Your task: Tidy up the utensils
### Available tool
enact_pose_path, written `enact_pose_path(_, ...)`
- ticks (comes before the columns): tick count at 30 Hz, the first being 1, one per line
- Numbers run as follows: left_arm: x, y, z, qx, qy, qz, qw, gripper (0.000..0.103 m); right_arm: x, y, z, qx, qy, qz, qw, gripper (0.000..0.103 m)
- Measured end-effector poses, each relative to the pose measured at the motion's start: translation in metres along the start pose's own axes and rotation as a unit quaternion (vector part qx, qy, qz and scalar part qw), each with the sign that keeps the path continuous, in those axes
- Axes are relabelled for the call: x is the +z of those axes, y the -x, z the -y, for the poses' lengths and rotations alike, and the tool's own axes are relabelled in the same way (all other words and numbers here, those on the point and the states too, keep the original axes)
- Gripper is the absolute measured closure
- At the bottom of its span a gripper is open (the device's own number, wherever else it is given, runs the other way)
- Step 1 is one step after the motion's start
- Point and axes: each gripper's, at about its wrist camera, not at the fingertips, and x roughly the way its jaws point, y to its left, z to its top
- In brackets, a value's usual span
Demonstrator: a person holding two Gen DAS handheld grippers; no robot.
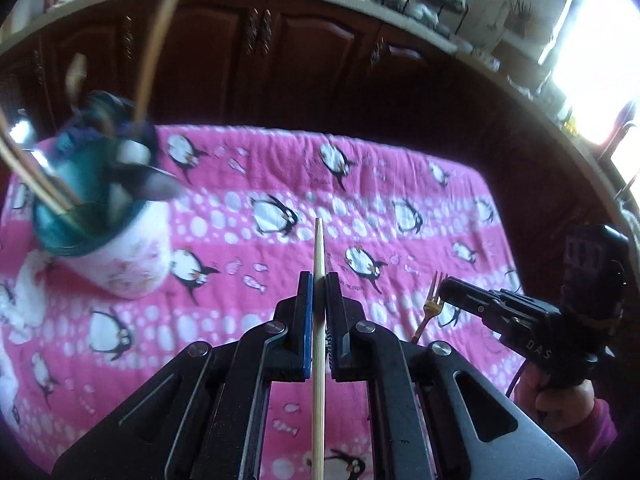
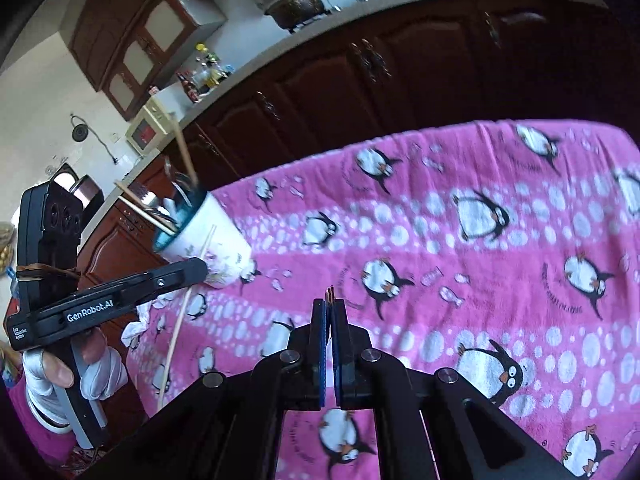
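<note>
We're in a home kitchen: a long pale countertop curves above dark reddish-brown wooden cabinet doors with metal handles. On that countertop sit a lidded dark cooking pot, a cluster of bottles and jars and a cream microwave oven, with glass-fronted brown wall cupboards above. Below the countertop lies a pink fleece penguin-print cloth, and on it a white cup with a teal rim, full of utensils.

The cup, crowded with utensils leaning outward, blocks the pink cloth's left end. Open cloth lies ahead of both tools; dark cabinets wall the far side.
</note>
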Motion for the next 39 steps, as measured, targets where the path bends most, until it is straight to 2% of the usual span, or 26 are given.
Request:
enact_pose_path(8,0.002,0.049,-0.025,0.007,0.009,0.038,0.9992,0.098,0.008,0.005,-0.038,0.006,0.033,0.01,0.999,0.101)
enact_pose_path(19,0.015,0.089,-0.052,0.057,0.007,0.087,0.9945,0.098,0.036,0.012,-0.09,0.027,0.077,0.031,0.996,0.101)
enact_pose_path(31,0.051,0.114,-0.088,0.085,0.015,0.136,0.987,0.098,0.073,0.015,-0.14,0.042,0.122,0.056,0.99,0.101)
enact_pose_path(39,0.083,0.115,-0.123,0.083,0.056,0.175,0.9794,0.099,0.115,0.007,-0.167,0.046,0.135,0.089,0.986,0.101)
